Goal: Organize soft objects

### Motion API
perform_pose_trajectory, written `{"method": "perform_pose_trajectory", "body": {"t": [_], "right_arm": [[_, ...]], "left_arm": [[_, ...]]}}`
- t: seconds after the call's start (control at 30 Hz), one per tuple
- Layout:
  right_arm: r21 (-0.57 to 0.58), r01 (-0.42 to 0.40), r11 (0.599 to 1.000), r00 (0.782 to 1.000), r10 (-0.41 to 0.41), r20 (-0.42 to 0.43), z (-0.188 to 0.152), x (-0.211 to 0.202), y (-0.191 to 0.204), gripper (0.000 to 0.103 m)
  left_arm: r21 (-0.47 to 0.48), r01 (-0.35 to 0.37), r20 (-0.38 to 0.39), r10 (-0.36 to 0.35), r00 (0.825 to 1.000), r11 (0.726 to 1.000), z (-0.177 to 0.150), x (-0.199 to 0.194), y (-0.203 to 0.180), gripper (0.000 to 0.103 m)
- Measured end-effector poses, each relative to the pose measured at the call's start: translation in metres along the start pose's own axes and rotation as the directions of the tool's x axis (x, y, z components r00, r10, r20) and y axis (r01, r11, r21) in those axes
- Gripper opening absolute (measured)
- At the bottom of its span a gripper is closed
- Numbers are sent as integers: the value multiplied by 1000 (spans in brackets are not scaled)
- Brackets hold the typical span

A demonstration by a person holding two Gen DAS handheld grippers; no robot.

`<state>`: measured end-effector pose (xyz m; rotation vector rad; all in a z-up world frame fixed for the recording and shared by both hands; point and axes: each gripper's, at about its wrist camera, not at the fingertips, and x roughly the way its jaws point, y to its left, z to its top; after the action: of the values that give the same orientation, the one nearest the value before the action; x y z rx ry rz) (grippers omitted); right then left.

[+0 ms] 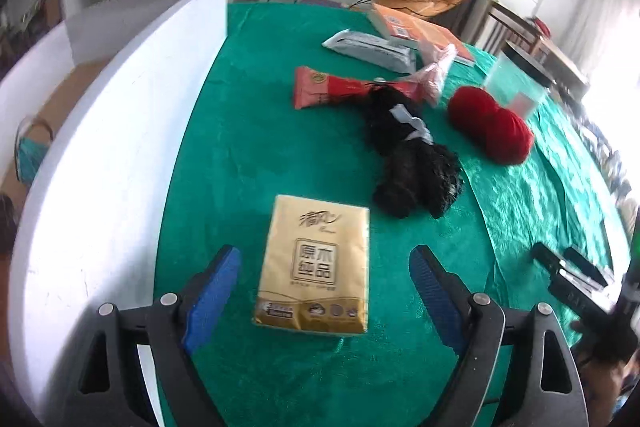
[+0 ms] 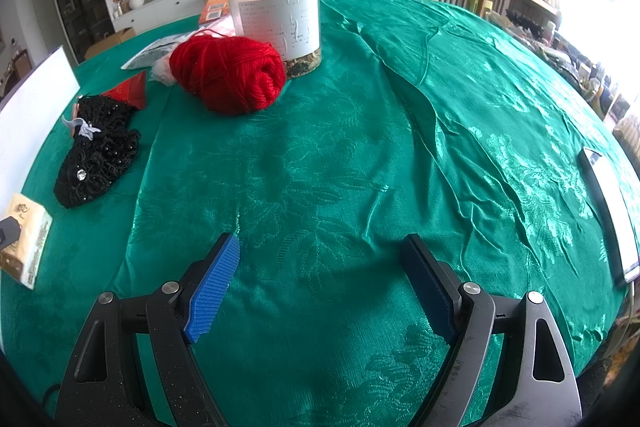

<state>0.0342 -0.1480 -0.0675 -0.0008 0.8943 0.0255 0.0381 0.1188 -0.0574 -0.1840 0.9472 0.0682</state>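
A gold tissue pack (image 1: 314, 269) lies flat on the green tablecloth (image 1: 248, 147), between the fingers of my open left gripper (image 1: 324, 259), which hangs over it without touching. Beyond it lie a black lace bundle (image 1: 408, 155), red yarn (image 1: 490, 125) and a red-pink packet (image 1: 332, 87). In the right wrist view my right gripper (image 2: 320, 247) is open and empty over bare cloth; the yarn (image 2: 230, 73) and black bundle (image 2: 98, 155) lie far ahead to the left, and the tissue pack (image 2: 26, 239) sits at the left edge.
A white board (image 1: 120, 131) stands along the table's left side. A clear jar with a black lid (image 2: 276, 11) stands behind the yarn. A grey pouch (image 1: 370, 49) and an orange box (image 1: 416, 27) lie further back. A phone (image 2: 610, 215) lies at the right.
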Motion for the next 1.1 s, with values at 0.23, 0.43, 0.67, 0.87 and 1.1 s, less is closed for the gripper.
{"method": "perform_pose_trajectory", "body": {"t": [0.23,0.43,0.67,0.87,1.1], "right_arm": [[0,0,1000,1000,0,0,0,0,0,86],[24,-227,974,974,227,1,15,0,11,85],[-208,-430,878,903,415,-115,84,20,130,84],[-315,-412,855,911,376,-171,64,40,164,42],[-141,-366,920,927,347,-145,36,-8,34,34]], "left_arm": [[67,-59,-40,62,997,996,-1,22,-5,86],[65,-80,-14,81,997,995,-4,36,4,86],[60,-62,-13,63,998,996,-3,35,11,79],[84,-20,15,19,1000,996,-3,30,12,53],[50,52,43,-54,998,997,2,34,-2,52]]}}
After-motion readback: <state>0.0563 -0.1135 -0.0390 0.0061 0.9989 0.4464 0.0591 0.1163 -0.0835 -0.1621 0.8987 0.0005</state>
